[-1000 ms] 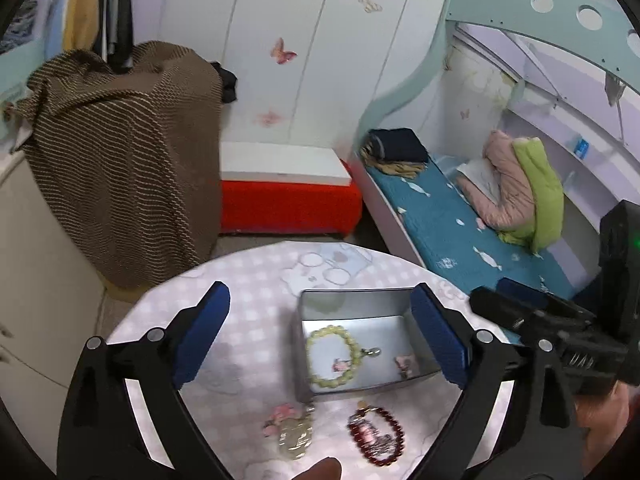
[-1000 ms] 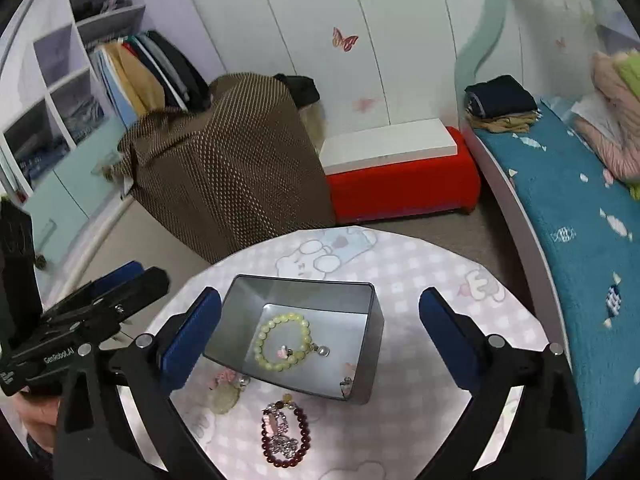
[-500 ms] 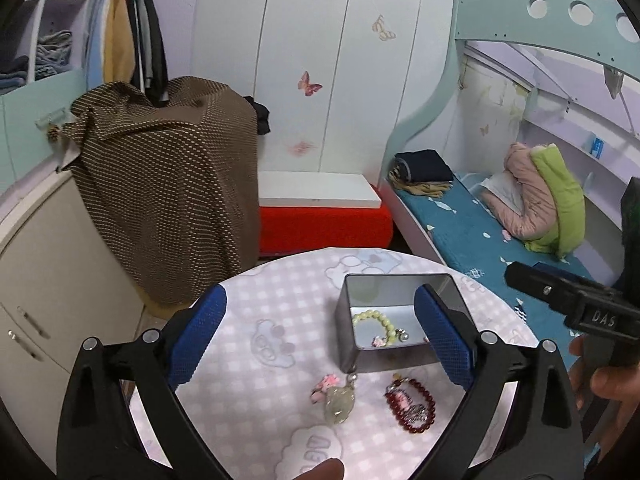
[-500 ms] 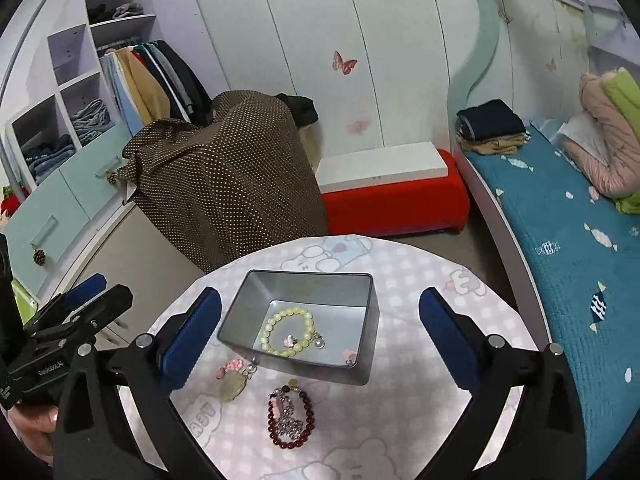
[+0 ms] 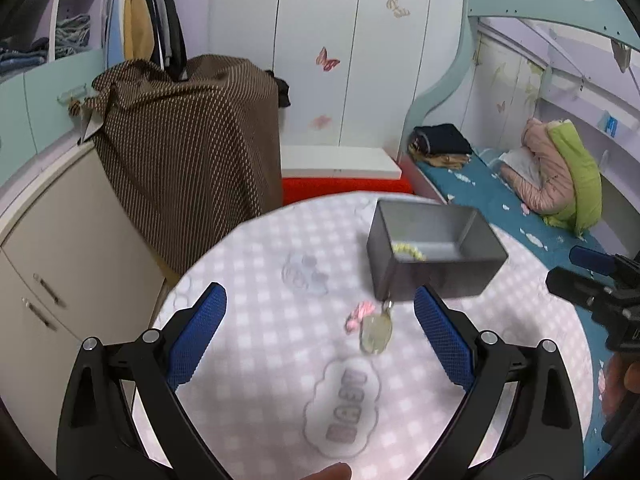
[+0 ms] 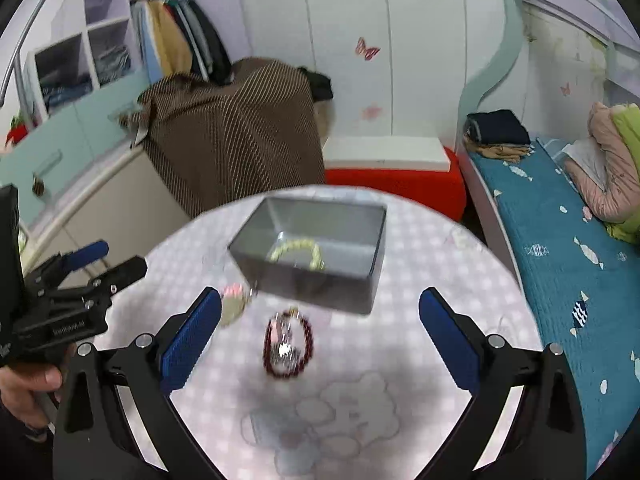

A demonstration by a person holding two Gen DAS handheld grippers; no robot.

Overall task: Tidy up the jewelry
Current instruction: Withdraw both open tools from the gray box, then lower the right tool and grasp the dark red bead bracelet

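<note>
A grey metal box (image 5: 434,256) (image 6: 316,248) stands on the round pink checked table (image 5: 280,360) (image 6: 420,360) and holds a pale green bead bracelet (image 5: 408,251) (image 6: 298,254). A pale pendant with a pink charm (image 5: 374,330) (image 6: 234,304) lies in front of the box. A dark red bead bracelet (image 6: 286,344) lies beside it. My left gripper (image 5: 320,340) is open and empty above the table's near left part, pendant between its fingers. My right gripper (image 6: 320,336) is open and empty above the red bracelet. Each gripper shows at the edge of the other's view.
A brown patterned cloth (image 5: 188,152) drapes over a cabinet behind the table on the left. A red bench with a white top (image 5: 344,176) stands behind. A bed with teal bedding (image 6: 560,248) runs along the right. Wardrobe shelves (image 6: 92,52) are at the far left.
Both grippers have pulled back and dropped lower toward the table. The box and jewelry now sit farther ahead in both views. The left gripper has shifted left. Both stay open.
</note>
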